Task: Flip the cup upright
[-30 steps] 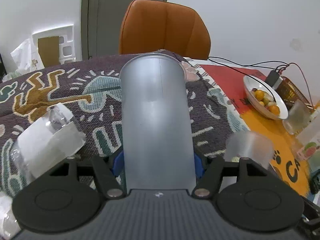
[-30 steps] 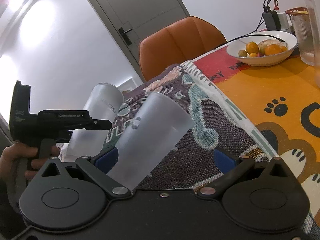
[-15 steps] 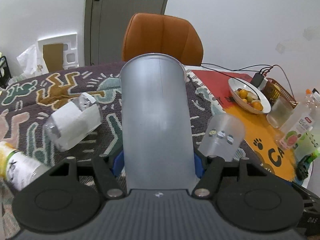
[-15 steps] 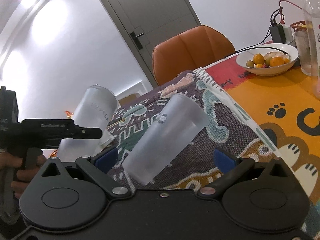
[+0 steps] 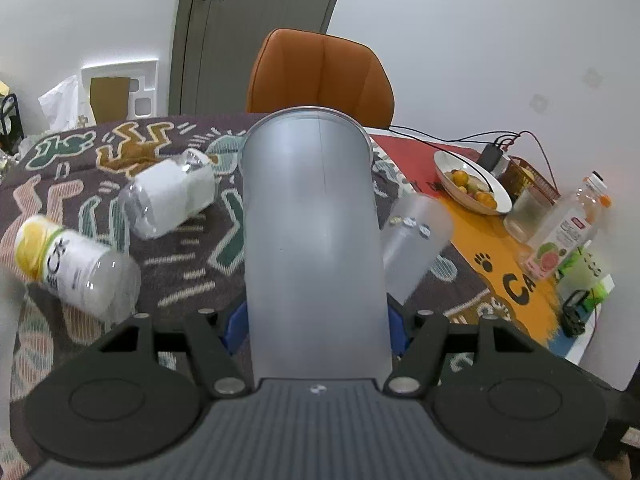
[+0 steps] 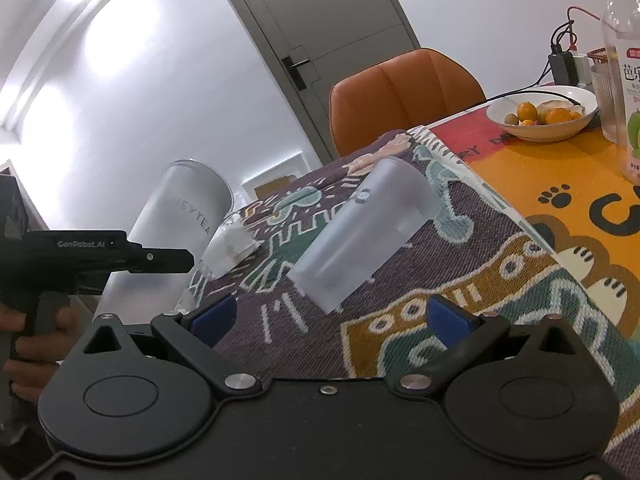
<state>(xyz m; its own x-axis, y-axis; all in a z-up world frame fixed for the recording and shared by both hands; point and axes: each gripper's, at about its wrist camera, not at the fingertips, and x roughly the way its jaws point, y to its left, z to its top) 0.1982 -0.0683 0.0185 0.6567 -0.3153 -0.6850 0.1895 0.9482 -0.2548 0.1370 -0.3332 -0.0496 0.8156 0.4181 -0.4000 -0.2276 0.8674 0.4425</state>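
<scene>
My left gripper [image 5: 316, 316] is shut on a tall frosted grey cup [image 5: 312, 232], held above the patterned cloth; in the right wrist view this cup [image 6: 176, 224] is tilted, top leaning away to the right, with the left gripper's black body [image 6: 100, 256] across it. A second frosted cup [image 6: 360, 240] leans tilted on the cloth, its narrow end toward my right gripper [image 6: 332, 316], which is open and empty just in front of it. The same cup shows in the left wrist view [image 5: 416, 240], right of the held cup.
Two plastic bottles lie on the cloth, one white-labelled [image 5: 172, 196], one yellow-capped [image 5: 68, 264]. A fruit bowl [image 6: 544, 116], a glass [image 5: 528, 212], a juice bottle [image 6: 628, 76] and cables stand on the orange mat at right. An orange chair [image 5: 320, 76] is behind the table.
The left gripper has risen with the grey cup, showing more table and bottles. The right gripper has pulled back from the leaning cup, which now stands free of its fingers.
</scene>
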